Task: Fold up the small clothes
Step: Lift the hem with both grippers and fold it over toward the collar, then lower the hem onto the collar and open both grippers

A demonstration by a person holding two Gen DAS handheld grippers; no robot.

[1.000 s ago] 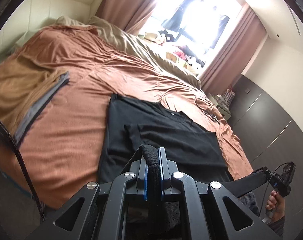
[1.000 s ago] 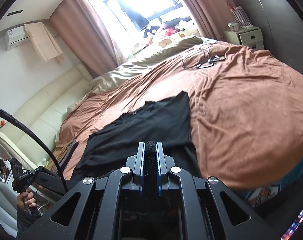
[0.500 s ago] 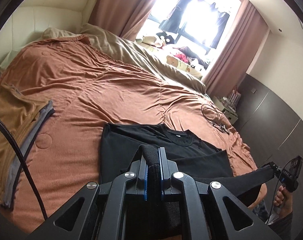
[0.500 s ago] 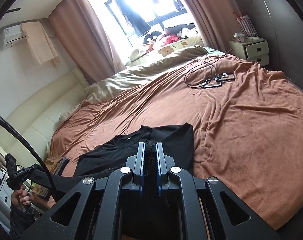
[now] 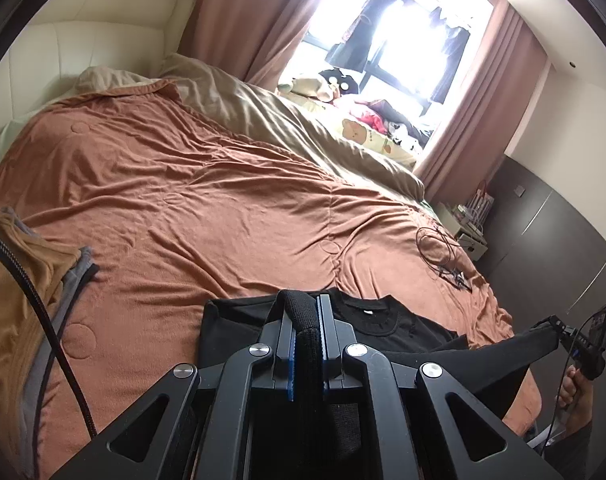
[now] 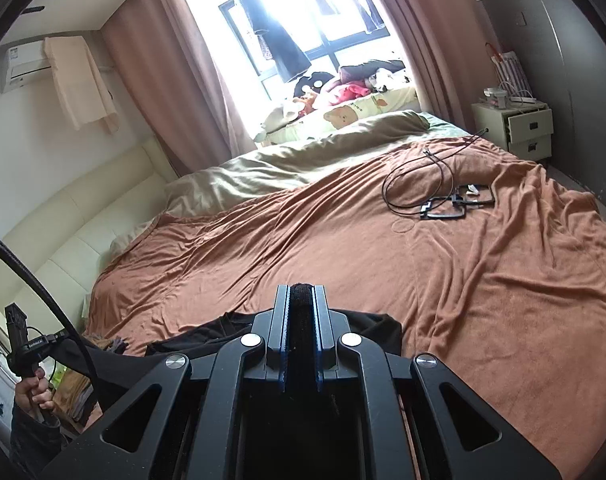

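Observation:
A black T-shirt [image 5: 387, 326] lies on the rust-brown bedspread [image 5: 207, 216], its collar facing away from me. My left gripper [image 5: 304, 302] is shut on a fold of the shirt's black fabric, raised above the garment. In the right wrist view my right gripper [image 6: 302, 294] is likewise shut on black fabric, with the shirt [image 6: 377, 326] beneath it. The cloth stretches taut between both grippers. The right gripper [image 5: 553, 326] shows at the far right of the left wrist view, and the left gripper [image 6: 43, 342] at the far left of the right wrist view.
A stack of folded tan and grey clothes [image 5: 27, 300] sits at the bed's left edge. A looped cable with small black items [image 6: 443, 200] lies on the bedspread's right side. A beige duvet [image 6: 287, 160], a cream headboard and a white nightstand [image 6: 519, 132] border the bed.
Both grippers moved forward over the shirt toward its collar and rose a little, carrying the gripped black fabric. Less of the shirt now shows ahead of the fingers.

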